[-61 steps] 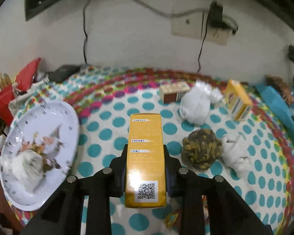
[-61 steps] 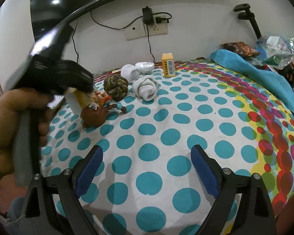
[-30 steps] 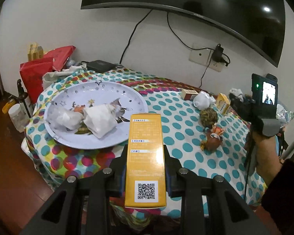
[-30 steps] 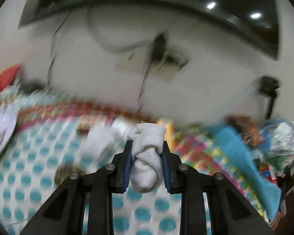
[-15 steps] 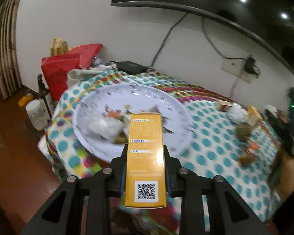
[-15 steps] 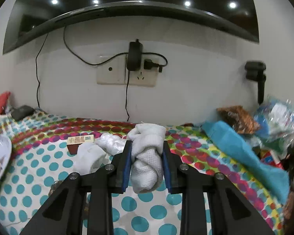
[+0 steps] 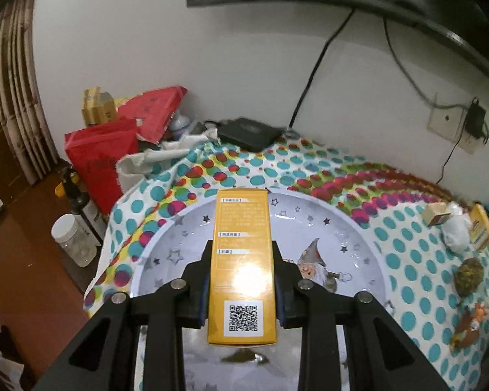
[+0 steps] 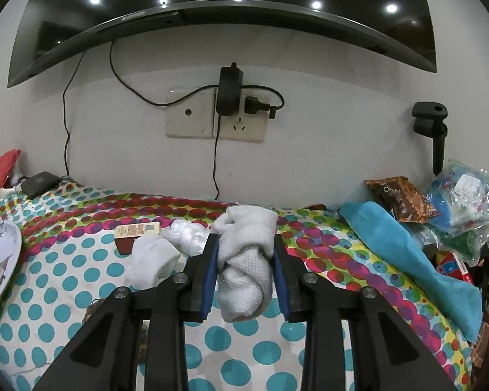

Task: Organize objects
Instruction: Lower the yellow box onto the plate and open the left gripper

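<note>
1. The left gripper (image 7: pixel 243 288) is gripping a tall yellow box (image 7: pixel 242 260) between its jaws, which are pressing flat against both long sides; the QR code face is pointing at the camera.
2. The box is hanging over a large white plate (image 7: pixel 352 228) printed with stars and a wizard figure (the plate is sitting on the polka-dot tablecloth (image 7: pixel 260 163)).
3. Further right in the left wrist view, a small brown box (image 7: pixel 435 214), a white bundle (image 7: pixel 454 231), a second yellow box (image 7: pixel 481 228), a woven ball (image 7: pixel 468 275) and a brown toy figure (image 7: pixel 469 325) are lying on the cloth, well apart from the plate.
4. The right gripper (image 8: pixel 244 277) is squeezing a rolled white sock (image 8: pixel 246 260) between its blue pads (image 8: pixel 210 277), jaws narrowed onto the roll, which is being held above the cloth.
5. Behind it to the left, another rolled white sock (image 8: pixel 151 260) is resting on the table; to the right, a turquoise cloth (image 8: pixel 404 254) is stretching along the table's edge.
</note>
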Demonstrator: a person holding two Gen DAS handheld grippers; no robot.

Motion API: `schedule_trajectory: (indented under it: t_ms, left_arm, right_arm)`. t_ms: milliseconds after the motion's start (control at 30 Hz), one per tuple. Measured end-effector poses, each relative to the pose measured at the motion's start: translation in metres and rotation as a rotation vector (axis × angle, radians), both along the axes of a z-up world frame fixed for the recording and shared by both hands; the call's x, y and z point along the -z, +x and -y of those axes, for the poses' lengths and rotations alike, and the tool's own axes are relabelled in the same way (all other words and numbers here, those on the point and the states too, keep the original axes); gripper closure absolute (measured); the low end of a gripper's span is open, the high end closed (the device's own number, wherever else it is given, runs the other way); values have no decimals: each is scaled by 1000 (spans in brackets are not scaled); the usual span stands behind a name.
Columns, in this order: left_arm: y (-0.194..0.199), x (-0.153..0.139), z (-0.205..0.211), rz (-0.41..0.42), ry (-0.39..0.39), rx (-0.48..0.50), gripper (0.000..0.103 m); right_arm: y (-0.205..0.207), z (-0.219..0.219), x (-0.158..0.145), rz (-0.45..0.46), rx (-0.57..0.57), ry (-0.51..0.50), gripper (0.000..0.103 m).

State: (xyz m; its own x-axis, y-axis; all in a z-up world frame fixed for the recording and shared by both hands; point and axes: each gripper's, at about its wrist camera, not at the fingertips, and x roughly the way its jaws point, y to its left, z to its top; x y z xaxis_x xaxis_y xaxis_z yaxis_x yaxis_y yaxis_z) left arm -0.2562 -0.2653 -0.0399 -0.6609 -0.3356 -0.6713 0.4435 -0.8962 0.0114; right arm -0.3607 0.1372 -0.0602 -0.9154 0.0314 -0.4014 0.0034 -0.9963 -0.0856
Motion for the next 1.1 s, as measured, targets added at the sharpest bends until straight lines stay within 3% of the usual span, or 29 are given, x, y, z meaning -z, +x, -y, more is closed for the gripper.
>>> schedule_trajectory:
  t_ms: [100, 267, 767, 867, 933, 967, 1100]
  left_arm:
    - [-14, 16, 7, 58, 22, -20, 74]
    - [-14, 25, 11, 76, 46, -51, 74]
    - [-18, 16, 8, 68, 29, -50, 74]
    - [-19, 12, 11, 51, 40, -51, 64]
    - [-18, 8, 13, 46, 47, -61, 16]
    - [-15, 5, 13, 32, 46, -67, 12]
    - [3, -7, 4, -27, 0, -50, 12]
  right_arm:
    - [2, 0, -1, -11, 5, 2, 71]
    - [2, 3, -1, -9, -3, 17, 71]
    - [2, 8, -1, -1, -17, 49, 71]
    - [1, 9, -1, 1, -18, 55, 71]
    - [0, 11, 0, 4, -20, 60, 71]
    - [0, 11, 0, 4, -22, 62, 71]
    - [1, 13, 0, 0, -22, 68, 71]
